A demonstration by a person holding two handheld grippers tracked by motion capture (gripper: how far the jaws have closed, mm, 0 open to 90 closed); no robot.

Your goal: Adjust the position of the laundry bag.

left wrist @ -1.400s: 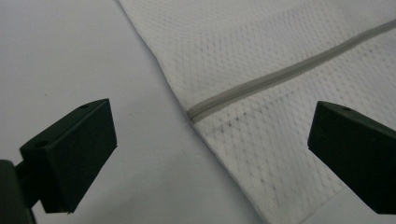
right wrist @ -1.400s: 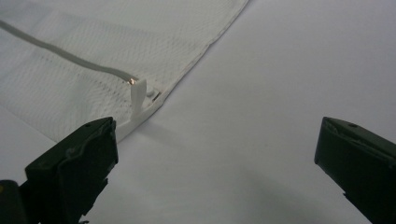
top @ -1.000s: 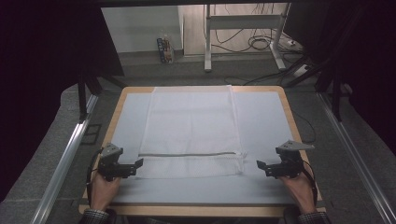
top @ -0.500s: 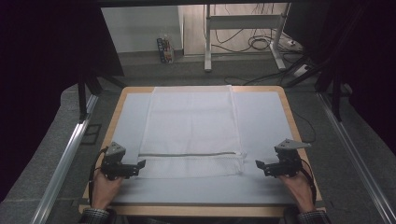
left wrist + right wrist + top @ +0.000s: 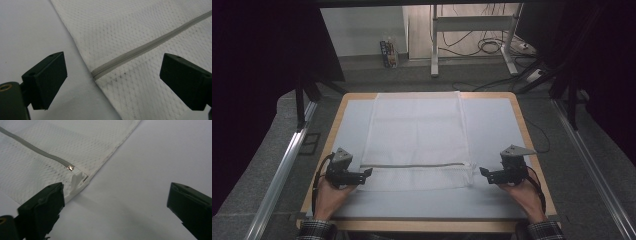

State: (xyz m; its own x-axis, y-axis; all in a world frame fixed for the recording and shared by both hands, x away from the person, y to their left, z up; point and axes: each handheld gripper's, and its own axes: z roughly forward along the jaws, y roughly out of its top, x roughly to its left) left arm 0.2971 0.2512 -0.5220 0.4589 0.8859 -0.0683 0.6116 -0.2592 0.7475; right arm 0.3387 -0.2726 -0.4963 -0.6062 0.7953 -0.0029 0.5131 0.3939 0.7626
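Now, landmark: zipper (image 5: 412, 165), grey line across the near part of the mesh bag (image 5: 416, 145).
Left gripper (image 5: 366, 174): at the zipper's left end, low over the table (image 5: 492, 125); jaws wide but just closing a little, zipper end and bag edge between them in the left gripper view, pads not on the cloth, nothing held.
Left hand (image 5: 328, 196): nearer than the zipper's left end, barely moved since a second ago.
Right gripper (image 5: 484, 173): just off the zipper's right end; jaws spread wide, nothing held; in the right gripper view the white pull tab (image 5: 76, 181) sits beside its left jaw, other jaw over bare table.
Right hand (image 5: 519, 190): nearer than the zipper's right end, position much as one second ago.
Mesh bag: flat, centred on the table, running from just nearer than the zipper away to the far table edge; same place as before.
Change: only the left jaws narrowing.
Meaning: judged as the start of a pinch on the left edge by the zipper; right-side grab not yet begun.
Far: floor past the table, desk legs (image 5: 434, 40) and cables (image 5: 492, 45), well beyond the zipper.
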